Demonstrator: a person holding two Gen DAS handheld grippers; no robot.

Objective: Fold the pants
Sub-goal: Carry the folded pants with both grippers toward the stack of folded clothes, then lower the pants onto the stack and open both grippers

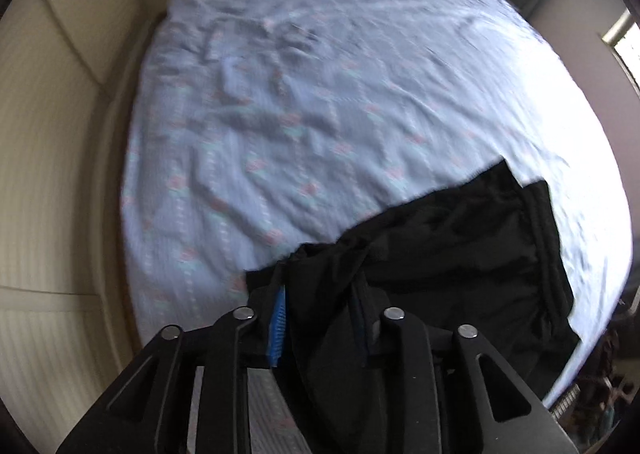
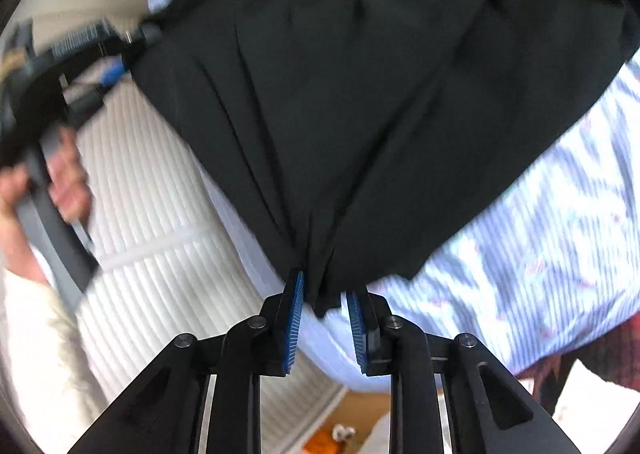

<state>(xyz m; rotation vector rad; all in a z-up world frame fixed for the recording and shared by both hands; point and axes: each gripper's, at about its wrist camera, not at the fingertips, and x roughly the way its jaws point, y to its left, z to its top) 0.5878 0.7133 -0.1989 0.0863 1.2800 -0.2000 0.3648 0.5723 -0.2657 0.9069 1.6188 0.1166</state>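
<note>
Left wrist: black pants point(image 1: 432, 254) drape over the left gripper point(image 1: 320, 318), hiding one finger — whether it grips is unclear; the rest lies on the blurred, wrinkled floral sheet point(image 1: 320, 94). Right wrist: the right gripper point(image 2: 323, 294) stands parted — a hanging fold between its ribbed blue pads point(image 2: 292, 318).

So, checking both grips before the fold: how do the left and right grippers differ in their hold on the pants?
The left gripper has black pants draped over it, hiding one pad; the right gripper shows both blue pads. The left gripper's jaws are mostly buried in cloth; the right gripper's jaws stand apart, fabric hanging between them. Both touch the pants above the bed sheet.
</note>
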